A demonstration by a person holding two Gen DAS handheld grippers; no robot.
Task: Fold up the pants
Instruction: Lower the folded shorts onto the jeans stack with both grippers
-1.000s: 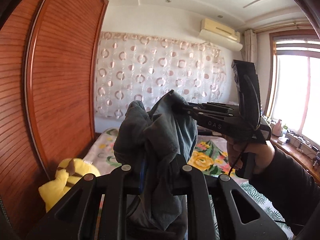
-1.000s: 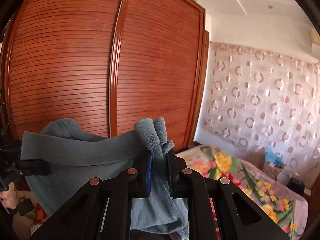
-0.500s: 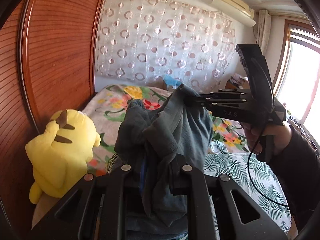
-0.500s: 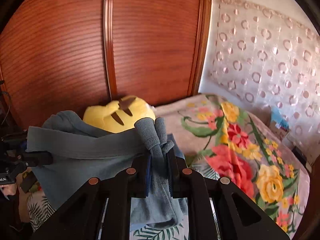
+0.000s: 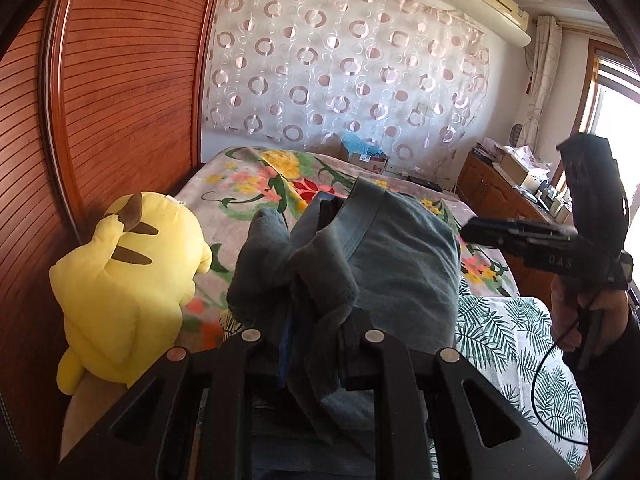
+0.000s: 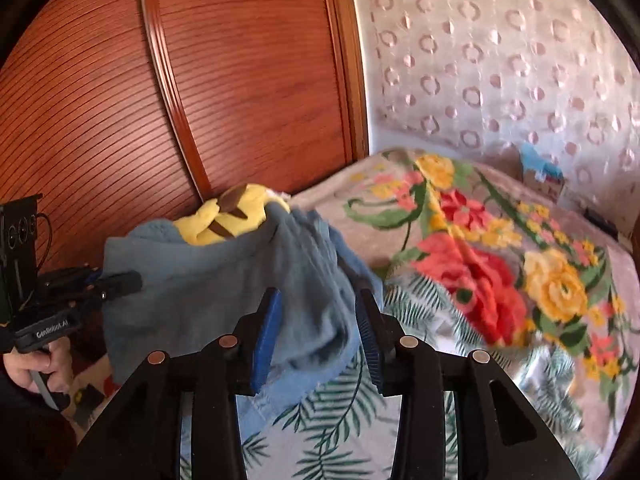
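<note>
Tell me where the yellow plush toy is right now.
In the left wrist view, the yellow plush toy sits at left on the bed, against the wooden wardrobe, beside the pants.

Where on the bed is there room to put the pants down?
The floral blanket is bare from the middle across to the curtain side. The leaf-print sheet on the near side, by the right gripper, is bare too. It is crowded near the wooden wardrobe, where the yellow plush toy sits beside the pants.

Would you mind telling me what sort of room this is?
Most likely a home bedroom: a bed with floral bedding, a wooden wardrobe and a yellow plush toy.
</note>
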